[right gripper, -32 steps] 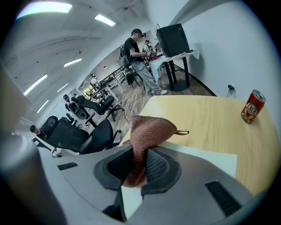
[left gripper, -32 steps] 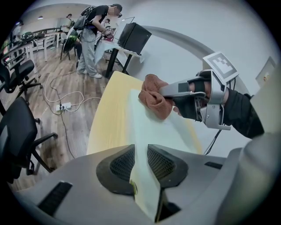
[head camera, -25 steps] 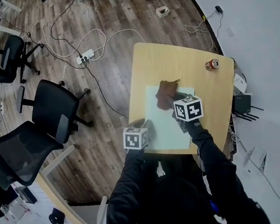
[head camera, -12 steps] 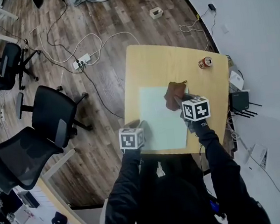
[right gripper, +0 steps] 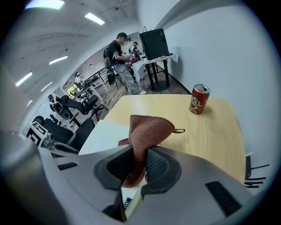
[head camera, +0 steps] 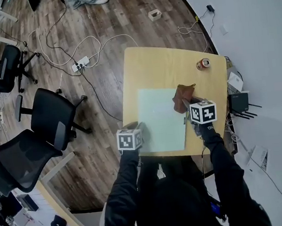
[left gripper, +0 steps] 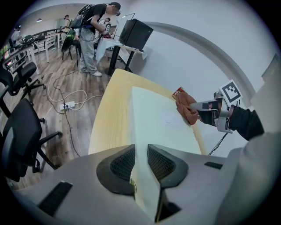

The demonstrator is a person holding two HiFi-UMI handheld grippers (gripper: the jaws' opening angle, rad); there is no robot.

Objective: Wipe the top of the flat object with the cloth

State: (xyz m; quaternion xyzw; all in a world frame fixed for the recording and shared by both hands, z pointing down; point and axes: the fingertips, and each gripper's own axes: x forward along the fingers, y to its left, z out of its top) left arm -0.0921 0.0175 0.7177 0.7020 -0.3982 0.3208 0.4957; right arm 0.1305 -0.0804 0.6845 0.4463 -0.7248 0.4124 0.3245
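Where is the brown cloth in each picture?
Head view: cloth right of centre, at the pale sheet's right edge.
Left gripper view: cloth right of middle, held by the right gripper.
Right gripper view: cloth in the centre, pinched between the tongs.
Shared landmark: the pale sheet.

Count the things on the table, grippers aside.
3: pale flat sheet, mid-table, clamped by the left gripper; brown cloth in the right gripper at the sheet's right edge; red can near the far-right corner. Arms cover the near edge.
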